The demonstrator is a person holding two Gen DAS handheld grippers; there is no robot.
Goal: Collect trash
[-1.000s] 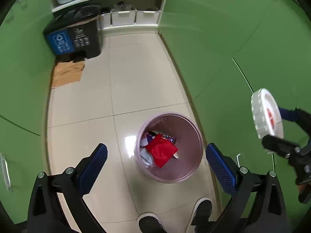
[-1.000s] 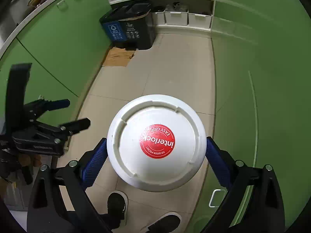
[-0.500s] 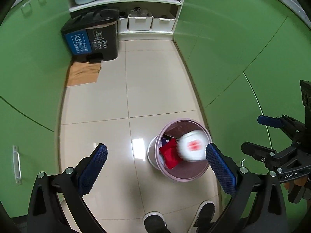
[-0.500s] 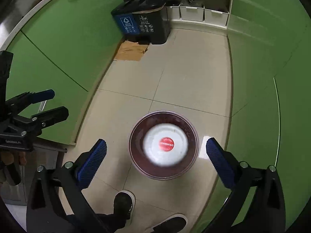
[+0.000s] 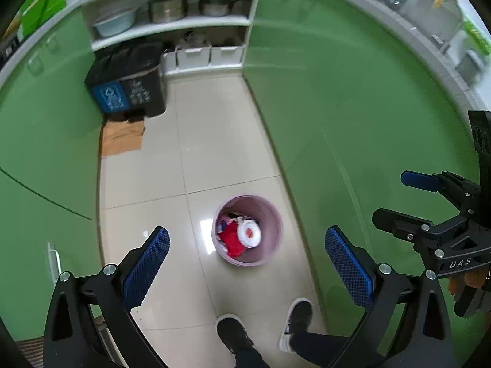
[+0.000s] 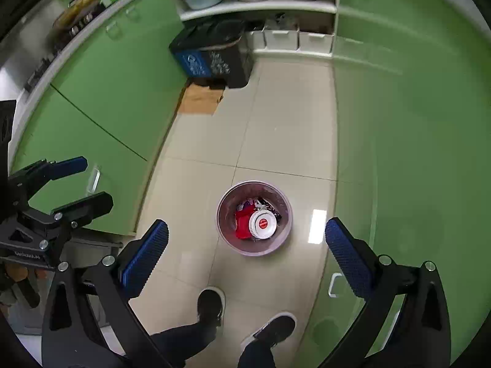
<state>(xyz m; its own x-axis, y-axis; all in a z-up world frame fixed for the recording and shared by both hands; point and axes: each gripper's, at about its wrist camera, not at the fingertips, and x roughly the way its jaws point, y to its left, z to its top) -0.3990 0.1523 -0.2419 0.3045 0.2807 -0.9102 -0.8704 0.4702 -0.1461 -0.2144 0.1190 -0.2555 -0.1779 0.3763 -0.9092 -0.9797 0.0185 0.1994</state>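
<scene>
Green cabinets [image 5: 353, 98] run down both sides of the tiled floor [image 5: 214, 141], and everything here sits in relation to the pink bin [image 5: 270, 247] standing on that floor, close to the cabinets on the person's right. Well beyond the bin, at the far end of the aisle, stands a black two-part trash can [image 6: 214, 55] with a blue label, and a flat piece of cardboard [image 5: 122, 138] lies on the tiles just in front of it. Behind the can, open shelves [image 5: 172, 27] hold pots and a basin, with white boxes below.

Above the bin, both tongs hang with nothing in them. The left gripper [image 5: 245, 254] has its blue pads spread wide apart, and so does the right gripper [image 6: 247, 245]. The person's two dark shoes [image 6: 211, 303] stand on the near side of the bin.

Inside the bin lies a round white lid [image 6: 262, 224] with a red sticker at its centre, resting on top of a red wrapper [image 6: 242, 224] and other scraps.
</scene>
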